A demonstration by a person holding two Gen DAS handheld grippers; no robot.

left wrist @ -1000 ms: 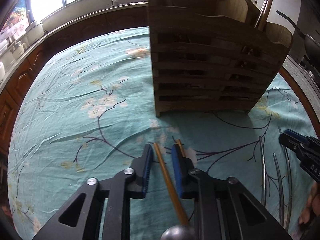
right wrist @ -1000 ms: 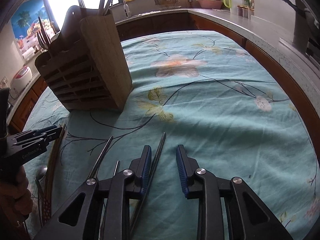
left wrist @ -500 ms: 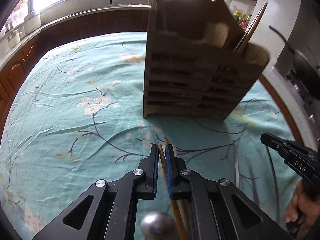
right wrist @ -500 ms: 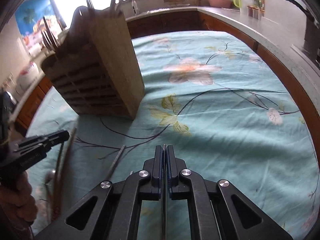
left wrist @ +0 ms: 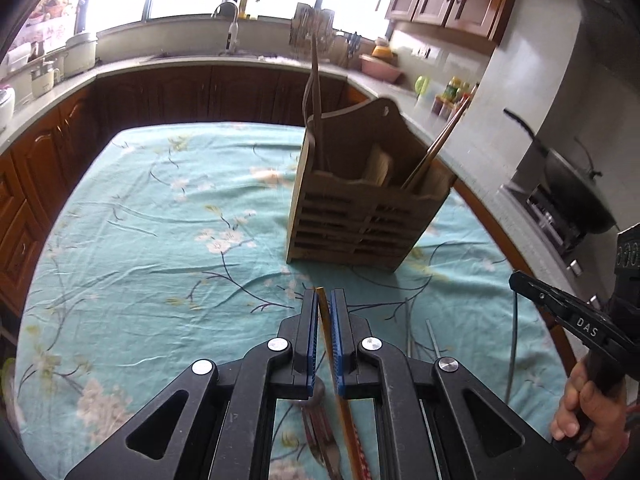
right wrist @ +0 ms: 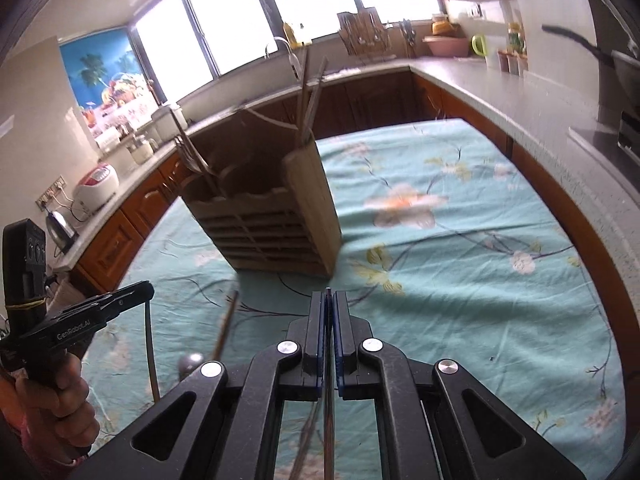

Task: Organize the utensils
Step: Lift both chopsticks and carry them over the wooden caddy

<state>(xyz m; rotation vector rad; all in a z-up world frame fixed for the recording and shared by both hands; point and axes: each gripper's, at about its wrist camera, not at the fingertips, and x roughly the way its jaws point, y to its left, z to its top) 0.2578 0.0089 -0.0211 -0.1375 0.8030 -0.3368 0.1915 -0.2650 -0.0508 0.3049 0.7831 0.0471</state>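
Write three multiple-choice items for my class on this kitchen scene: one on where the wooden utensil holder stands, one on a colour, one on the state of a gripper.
1. Where does the wooden utensil holder stand?
A. on the tablecloth
B. on the stove
C. in the sink

2. What colour is the tablecloth?
A. red
B. teal with blossoms
C. plain white

3. What is the left gripper doing?
A. hanging wide open
B. clamping a cup
C. pinching a wooden chopstick

Answers: 1 A, its base rests on the cloth; 2 B, teal fabric with pale flowers and dark branches; 3 C, the blue pads close on the thin yellow-brown stick.
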